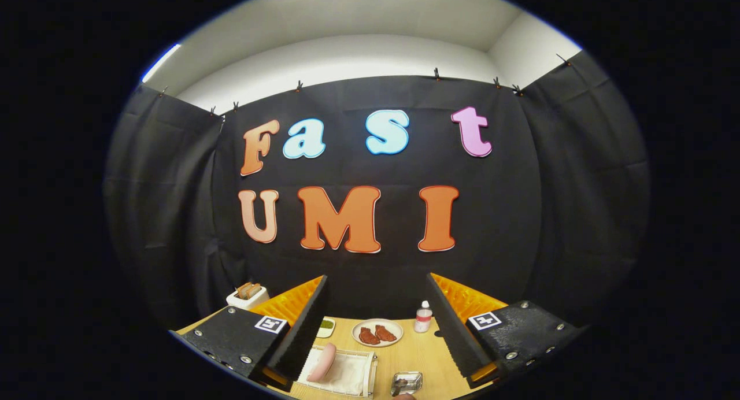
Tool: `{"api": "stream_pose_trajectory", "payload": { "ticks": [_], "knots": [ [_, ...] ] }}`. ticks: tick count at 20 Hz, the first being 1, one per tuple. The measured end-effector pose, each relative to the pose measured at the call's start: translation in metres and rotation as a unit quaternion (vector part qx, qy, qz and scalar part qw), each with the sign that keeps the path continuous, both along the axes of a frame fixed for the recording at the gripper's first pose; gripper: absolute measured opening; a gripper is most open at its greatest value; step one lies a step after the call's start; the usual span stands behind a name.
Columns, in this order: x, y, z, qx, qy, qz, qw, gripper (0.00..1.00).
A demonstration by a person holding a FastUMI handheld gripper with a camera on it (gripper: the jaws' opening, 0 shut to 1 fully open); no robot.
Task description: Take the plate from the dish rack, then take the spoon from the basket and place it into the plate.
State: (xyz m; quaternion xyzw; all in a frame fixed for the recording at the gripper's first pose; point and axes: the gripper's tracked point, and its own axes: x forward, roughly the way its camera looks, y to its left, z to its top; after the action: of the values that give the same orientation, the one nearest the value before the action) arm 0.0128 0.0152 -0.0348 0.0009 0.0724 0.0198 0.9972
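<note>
Above the wooden table (404, 354) the tongs (378, 330) hang wide apart, gripping nothing. Just below them, the pink plate (322, 362) stands in the dish rack (344, 372), so nothing seems done yet. Right of the rack, a small metal basket (407, 381) probably holds the spoon.

claw (378, 325) fingers spread wide above table (404, 354).

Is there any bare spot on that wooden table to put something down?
Yes: bare wood lies between the round plate of brown food, the white wire dish rack holding a pink plate and the small metal basket. The back row by the small plastic bottle is crowded. The open fingers hold nothing.
</note>
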Motion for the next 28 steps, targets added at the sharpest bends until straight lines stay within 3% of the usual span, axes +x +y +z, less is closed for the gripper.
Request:
{"api": "stream_pose_trajectory", "payload": {
  "ticks": [6, 9, 17, 28],
  "knots": [
    [0.015, 0.024, -0.053, 0.016, 0.095, 0.030, 0.995, 0.98],
    [0.018, 0.043, -0.096, 0.027, 0.177, 0.053, 0.982, 0.98],
    [0.017, 0.091, -0.184, 0.026, 0.355, 0.099, 0.929, 0.97],
    [0.016, 0.124, -0.295, -0.013, 0.544, 0.103, 0.833, 0.89]
  ]
}}
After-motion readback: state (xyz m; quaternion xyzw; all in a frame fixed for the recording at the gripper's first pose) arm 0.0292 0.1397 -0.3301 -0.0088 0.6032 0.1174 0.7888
